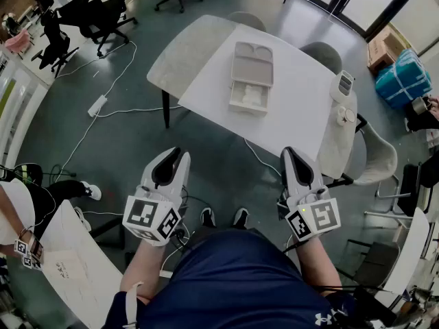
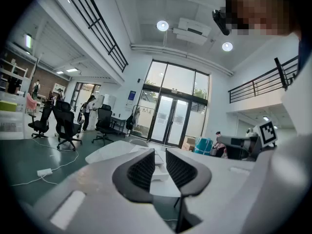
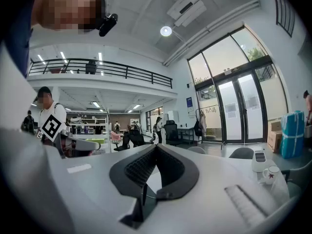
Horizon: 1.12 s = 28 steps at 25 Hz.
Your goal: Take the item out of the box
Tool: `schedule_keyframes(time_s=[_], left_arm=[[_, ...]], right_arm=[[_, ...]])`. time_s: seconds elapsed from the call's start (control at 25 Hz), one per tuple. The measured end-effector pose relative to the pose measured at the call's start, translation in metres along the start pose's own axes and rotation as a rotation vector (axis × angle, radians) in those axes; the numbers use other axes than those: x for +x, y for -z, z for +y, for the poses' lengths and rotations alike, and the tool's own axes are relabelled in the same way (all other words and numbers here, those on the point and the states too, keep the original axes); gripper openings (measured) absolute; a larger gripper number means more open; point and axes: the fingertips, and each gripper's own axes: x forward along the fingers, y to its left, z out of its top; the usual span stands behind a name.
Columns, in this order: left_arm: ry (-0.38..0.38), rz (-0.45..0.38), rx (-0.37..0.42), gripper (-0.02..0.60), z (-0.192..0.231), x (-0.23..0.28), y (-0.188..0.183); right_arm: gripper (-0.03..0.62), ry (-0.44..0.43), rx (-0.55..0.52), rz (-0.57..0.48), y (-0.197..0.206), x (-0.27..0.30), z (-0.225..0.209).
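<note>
Head view: both grippers are held low in the lower half of the frame, well apart from the white table (image 1: 302,115). The open box (image 1: 251,64) lies at upper centre on that table, and the pale item (image 1: 248,96) rests in its nearer compartment.

Left gripper view: the left gripper (image 2: 160,151) is released, its jaws slightly apart with nothing between them; the box shows far beyond the gap.

Right gripper view: the right gripper (image 3: 156,148) is clenched, empty. A mug (image 3: 269,174) stands at lower right.
</note>
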Motion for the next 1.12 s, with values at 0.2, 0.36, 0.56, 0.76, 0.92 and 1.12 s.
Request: schedule_keyframes(time_s=[0.2,0.36,0.56,0.76,0.92,1.12], left_arm=[[0.032,0.037,0.004,0.077,-0.063,0.009,0.018],[0.049,0.054,0.031,0.077,-0.094,0.017,0.023],[0.030,0.071,0.041,0.077,-0.118,0.025,0.026],[0.004,0.085,0.015,0.077,-0.145,0.036,0.039],[0.009,0.100,0.004,0.077,-0.160,0.042,0.046],[-0.012,0.105,0.026,0.077,-0.156,0.051,0.037]], right_arm=[[0.000,0.001,0.026,0.006,0.003,-0.038,-0.031],[0.000,-0.006,0.048,0.000,0.008,-0.055,-0.047],[0.002,-0.033,0.100,0.008,0.016,-0.066,-0.070],[0.002,-0.037,0.148,0.059,0.038,-0.072,-0.101],[0.002,-0.048,0.180,0.057,0.042,-0.071,-0.116],[0.002,-0.056,0.191,0.044,0.037,-0.062,-0.125]])
